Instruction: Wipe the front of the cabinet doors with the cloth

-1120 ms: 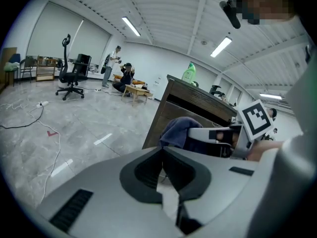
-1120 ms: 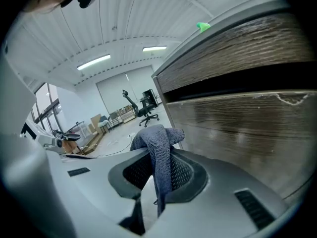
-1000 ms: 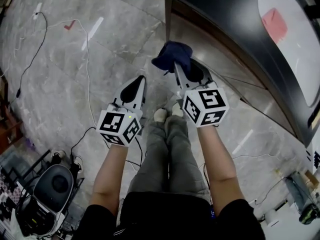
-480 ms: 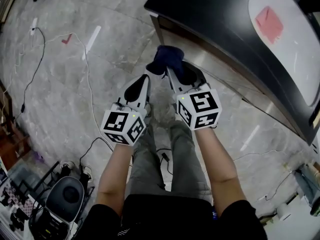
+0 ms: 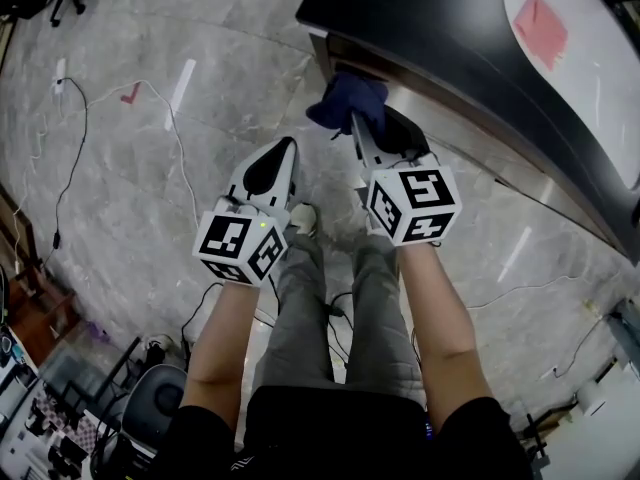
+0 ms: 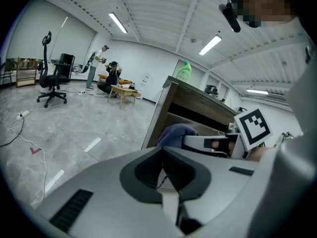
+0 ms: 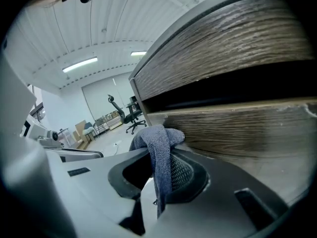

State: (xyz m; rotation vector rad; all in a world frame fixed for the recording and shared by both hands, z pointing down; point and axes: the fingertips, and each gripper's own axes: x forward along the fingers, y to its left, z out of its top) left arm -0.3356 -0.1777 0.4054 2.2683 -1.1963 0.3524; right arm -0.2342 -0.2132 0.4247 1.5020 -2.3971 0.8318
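Since the wood-grain cabinet door (image 7: 237, 128) stands just beyond the jaws, its front looks ready for wiping. Left gripper (image 6: 162, 155): jaws closed together, empty. Right gripper (image 7: 161, 152): jaws clamped on blue cloth (image 7: 156, 138), bunched near the door's corner edge; best pressed flat, swept evenly.

A grey marbled tile floor (image 5: 120, 218) is stretching across the room. Thin white cables (image 5: 172, 118) are trailing over it, and a red tape mark (image 5: 130, 93) is lying near a white strip (image 5: 183, 81). Long ceiling lights (image 6: 118, 22) are shining under a white ribbed ceiling. A black office chair (image 6: 49, 78) is standing before the white far wall (image 6: 143, 58), and two people (image 6: 113, 73) are showing beside a low wooden table (image 6: 121, 90).
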